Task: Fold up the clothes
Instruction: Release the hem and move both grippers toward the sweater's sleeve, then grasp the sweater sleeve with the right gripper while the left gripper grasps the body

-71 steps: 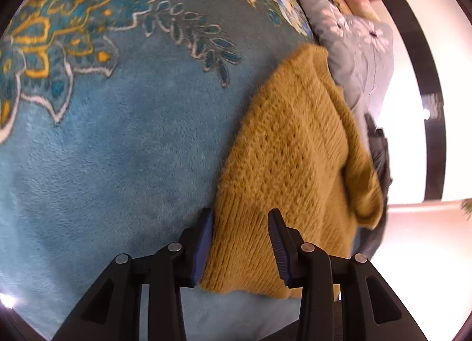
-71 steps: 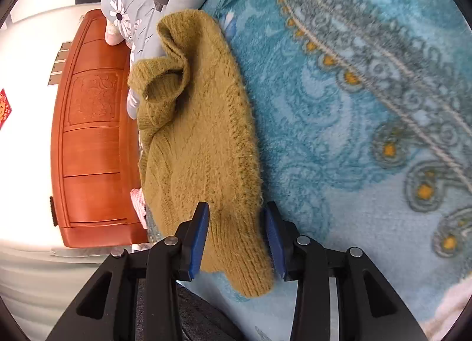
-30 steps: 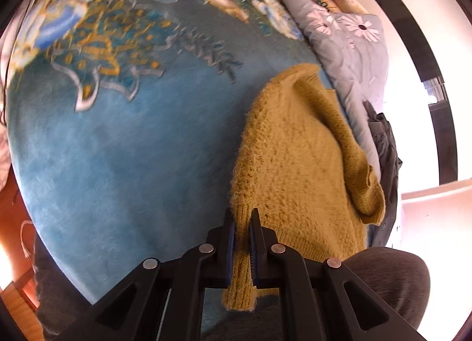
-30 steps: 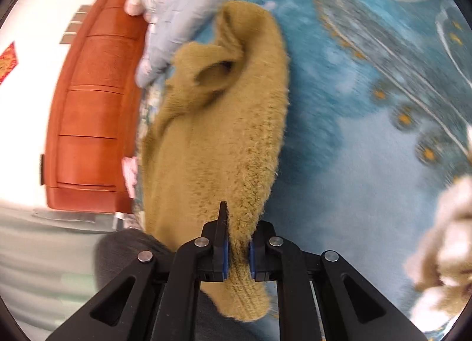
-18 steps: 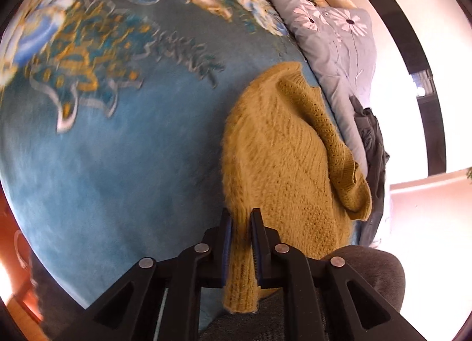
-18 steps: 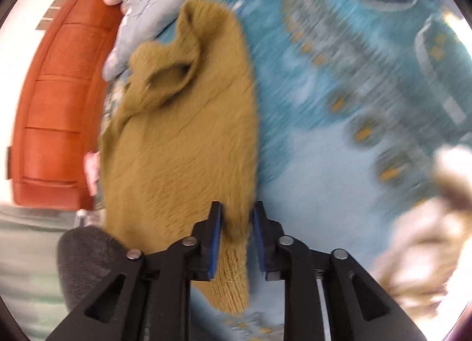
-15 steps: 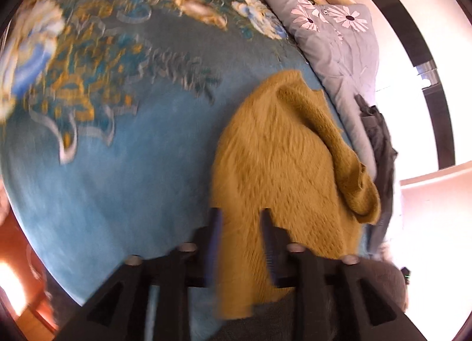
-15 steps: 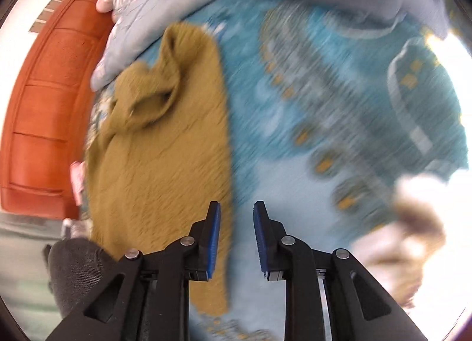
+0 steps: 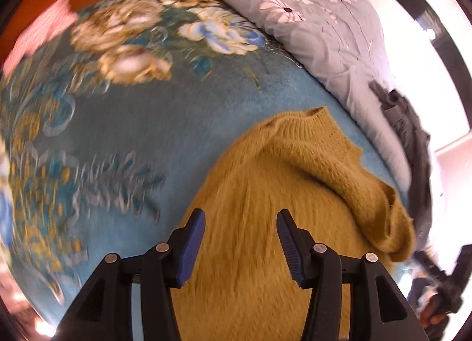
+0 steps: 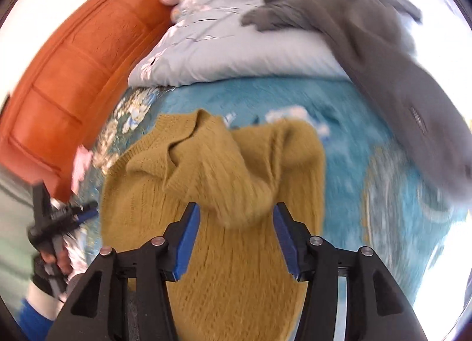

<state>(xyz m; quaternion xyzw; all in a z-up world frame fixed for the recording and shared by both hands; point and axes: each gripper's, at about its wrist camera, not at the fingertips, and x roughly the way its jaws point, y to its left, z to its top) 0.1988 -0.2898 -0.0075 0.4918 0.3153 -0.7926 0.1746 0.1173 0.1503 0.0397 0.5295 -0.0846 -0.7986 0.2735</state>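
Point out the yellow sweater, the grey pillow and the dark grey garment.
yellow sweater (image 9: 265, 181): left wrist view, upper body.
grey pillow (image 9: 324, 34): left wrist view, flowered face.
dark grey garment (image 10: 383, 54): right wrist view, middle.

Blue floral blanket, grey pillow, headboard

no readable text, labels or numbers on anything in either view.
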